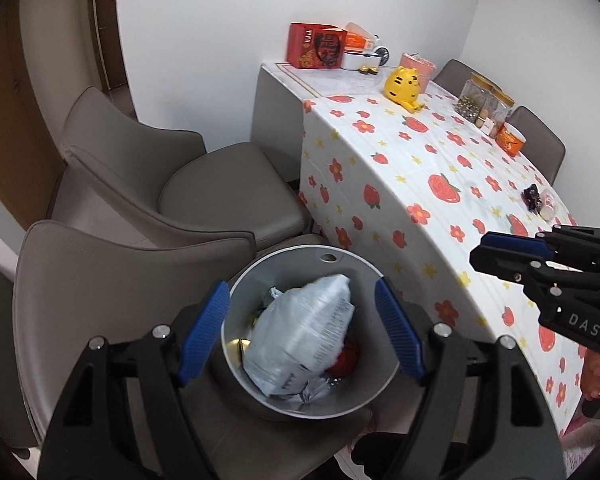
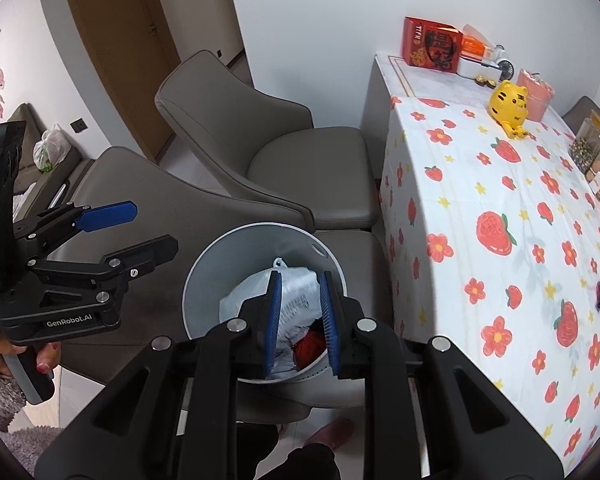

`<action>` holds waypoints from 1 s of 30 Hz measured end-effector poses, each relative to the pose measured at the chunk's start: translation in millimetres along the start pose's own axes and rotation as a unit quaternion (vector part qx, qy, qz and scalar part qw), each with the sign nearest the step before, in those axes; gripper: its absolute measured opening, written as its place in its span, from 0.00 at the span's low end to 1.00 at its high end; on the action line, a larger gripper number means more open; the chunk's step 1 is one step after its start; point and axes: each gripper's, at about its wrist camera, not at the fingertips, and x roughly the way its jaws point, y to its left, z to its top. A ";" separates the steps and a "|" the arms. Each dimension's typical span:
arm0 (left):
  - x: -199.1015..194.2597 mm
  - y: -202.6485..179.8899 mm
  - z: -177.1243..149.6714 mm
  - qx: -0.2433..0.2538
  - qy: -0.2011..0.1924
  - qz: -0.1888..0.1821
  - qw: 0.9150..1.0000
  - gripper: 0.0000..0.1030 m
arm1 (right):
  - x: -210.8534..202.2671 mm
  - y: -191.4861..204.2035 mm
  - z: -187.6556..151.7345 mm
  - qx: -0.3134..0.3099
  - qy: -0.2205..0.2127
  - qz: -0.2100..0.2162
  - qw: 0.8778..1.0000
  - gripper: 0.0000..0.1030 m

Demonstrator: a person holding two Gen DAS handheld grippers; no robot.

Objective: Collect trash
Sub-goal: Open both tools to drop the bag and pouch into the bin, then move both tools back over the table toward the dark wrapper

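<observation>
Left wrist view showed the plastic bag [image 1: 300,332] lying loose in the bin [image 1: 240,312], below and between my left claw's [image 1: 300,328] wide-spread, empty pads. My right claw [image 2: 300,320], jaws nearly together with nothing pinched, hung over the same bin, pads framing the bag. Wrappers [image 1: 540,200] waited on the table [image 1: 400,184], ahead and right of the left claw. My worry: the bulky bag stood high, so later scraps might slide off and spill.
</observation>
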 end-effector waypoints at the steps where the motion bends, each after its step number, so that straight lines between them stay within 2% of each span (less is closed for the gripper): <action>1: 2.0 -3.8 2.2 0.007 0.000 -0.005 1.000 0.73 | -1.1 -2.4 -1.2 0.005 -0.001 -0.003 1.000 0.18; 10: 25.6 -48.3 24.3 0.080 0.005 -0.057 0.995 0.73 | -18.4 -43.3 -23.0 0.086 -0.014 -0.059 0.994 0.18; 12: 32.6 -62.0 29.1 0.099 0.008 -0.071 0.993 0.73 | -24.0 -54.3 -30.4 0.109 -0.018 -0.075 0.991 0.25; 15: 43.4 -87.0 36.0 0.130 0.012 -0.094 0.987 0.73 | -34.0 -73.0 -44.7 0.144 -0.023 -0.102 0.984 0.27; 24: 68.1 -191.7 49.4 0.212 0.018 -0.151 0.965 0.73 | -67.3 -145.4 -89.9 0.230 -0.030 -0.163 0.959 0.27; 30: 80.8 -264.9 58.6 0.230 0.017 -0.159 0.960 0.73 | -98.8 -216.1 -117.1 0.271 -0.038 -0.198 0.941 0.29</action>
